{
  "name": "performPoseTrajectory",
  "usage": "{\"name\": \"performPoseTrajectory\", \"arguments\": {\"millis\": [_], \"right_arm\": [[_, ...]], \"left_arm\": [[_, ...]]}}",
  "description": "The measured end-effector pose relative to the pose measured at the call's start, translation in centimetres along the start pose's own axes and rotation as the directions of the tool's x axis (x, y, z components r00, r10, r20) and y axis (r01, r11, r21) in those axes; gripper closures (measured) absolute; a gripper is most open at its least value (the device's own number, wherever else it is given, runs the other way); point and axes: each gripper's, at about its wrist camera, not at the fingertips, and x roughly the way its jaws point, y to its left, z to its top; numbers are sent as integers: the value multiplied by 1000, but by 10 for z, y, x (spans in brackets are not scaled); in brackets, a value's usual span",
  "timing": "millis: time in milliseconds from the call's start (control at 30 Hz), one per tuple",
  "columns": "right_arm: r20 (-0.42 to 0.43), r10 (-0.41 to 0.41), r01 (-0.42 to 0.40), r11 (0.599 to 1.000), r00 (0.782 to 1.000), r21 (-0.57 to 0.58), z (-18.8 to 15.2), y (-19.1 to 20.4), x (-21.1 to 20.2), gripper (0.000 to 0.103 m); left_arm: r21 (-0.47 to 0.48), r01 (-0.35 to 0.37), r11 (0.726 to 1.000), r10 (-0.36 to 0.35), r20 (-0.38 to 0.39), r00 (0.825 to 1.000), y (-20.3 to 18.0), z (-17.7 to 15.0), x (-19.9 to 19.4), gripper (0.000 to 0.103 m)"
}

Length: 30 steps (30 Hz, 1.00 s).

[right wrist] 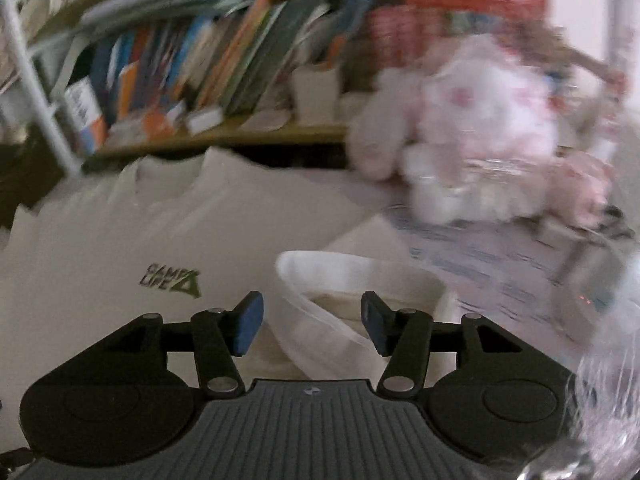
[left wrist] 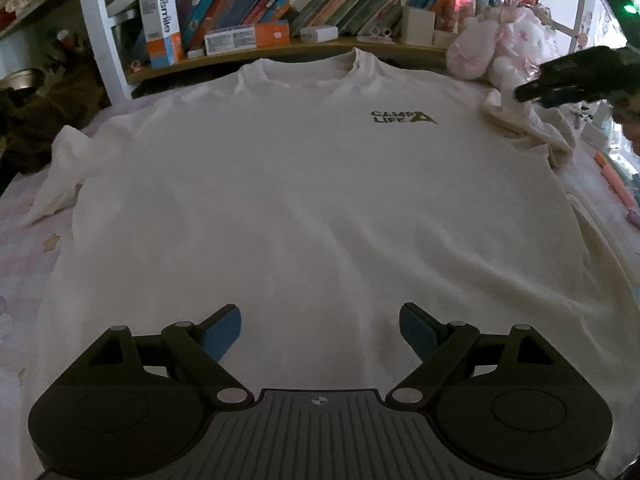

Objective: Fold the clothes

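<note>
Both hand-held grippers gape wide: our right hand-held gripper (right wrist: 312, 322) straddles the white cotton T-shirt's (left wrist: 312, 208) bunched sleeve (right wrist: 360, 288), probably to grab it; left hand-held gripper (left wrist: 320, 334) hovers over the hem.

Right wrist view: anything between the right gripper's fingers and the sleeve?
Nothing. In the right wrist view the open right gripper has the bunched sleeve of the white T-shirt right ahead between its fingers.

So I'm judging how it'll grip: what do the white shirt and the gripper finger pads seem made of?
The white T-shirt looks like soft matte knit, probably cotton: it lies limp with shallow wrinkles and a ribbed collar. The left gripper fingers carry blue pads with a dull, smooth face, likely rubber or foam, on black hard-plastic arms with metal pivot pins.
</note>
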Motion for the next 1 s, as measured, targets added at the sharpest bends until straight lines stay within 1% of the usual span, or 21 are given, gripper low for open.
{"name": "performPoseTrajectory", "arguments": {"millis": [100,167,233,267,300,333,367,400,433,467,500,533,567,600,667,733,900,1000], "right_arm": [[-72,16,-18,999,997,-28,9,7,23,51],[-152,29,-31,999,988,-13,12,7,39,53],[-236,48,-44,999,970,25,13,4,51,62],[-244,57,-47,998,968,47,13,0,52,68],[-243,64,-48,996,968,70,12,-5,52,87],[-222,78,-56,993,972,102,11,-11,49,96],[-168,92,-65,985,981,160,11,-21,41,96],[-92,52,-29,971,994,237,7,-32,29,97],[-15,-12,16,948,1000,319,2,-43,15,97],[56,-82,52,915,995,401,-3,-54,1,97],[120,-157,80,872,980,483,-8,-64,-13,94],[109,-218,128,835,970,535,-13,-74,-20,85],[71,-272,183,797,960,575,-19,-83,-25,79],[59,-288,202,788,956,582,-22,-86,-28,70],[57,-297,212,791,953,573,-26,-87,-33,68],[54,-305,223,795,951,565,-30,-89,-38,61],[47,-326,250,802,944,543,-41,-93,-49,54],[44,-339,265,805,940,530,-47,-95,-56,54]], "left_arm": [[-18,-13,1000,13,-4,1000,1,-1,-1,14],[-24,-18,1000,18,-4,1000,0,-1,-1,14],[-20,-19,1000,18,-1,1000,-2,0,-2,14],[-17,-18,1000,18,0,1000,-3,0,-2,14],[-13,-18,1000,18,2,1000,-4,0,-2,14],[-10,-17,1000,17,3,1000,-5,1,-3,14],[-6,-16,1000,16,4,1000,-6,1,-3,14],[-3,-16,1000,16,6,1000,-7,1,-3,14],[0,-16,1000,16,7,1000,-7,1,-3,14],[2,-16,1000,16,7,1000,-8,1,-3,14],[2,-16,1000,16,7,1000,-9,1,-3,14],[1,-15,1000,15,6,1000,-9,2,-2,14],[0,-13,1000,13,4,1000,-9,2,-1,14],[-1,-12,1000,12,3,1000,-10,2,-1,14],[2,-9,1000,9,5,1000,-11,3,0,14],[7,-5,1000,5,8,1000,-14,5,0,14],[16,-6,1000,6,19,1000,-17,5,-3,14],[4,-14,1000,14,21,1000,-16,3,-4,14]]}}
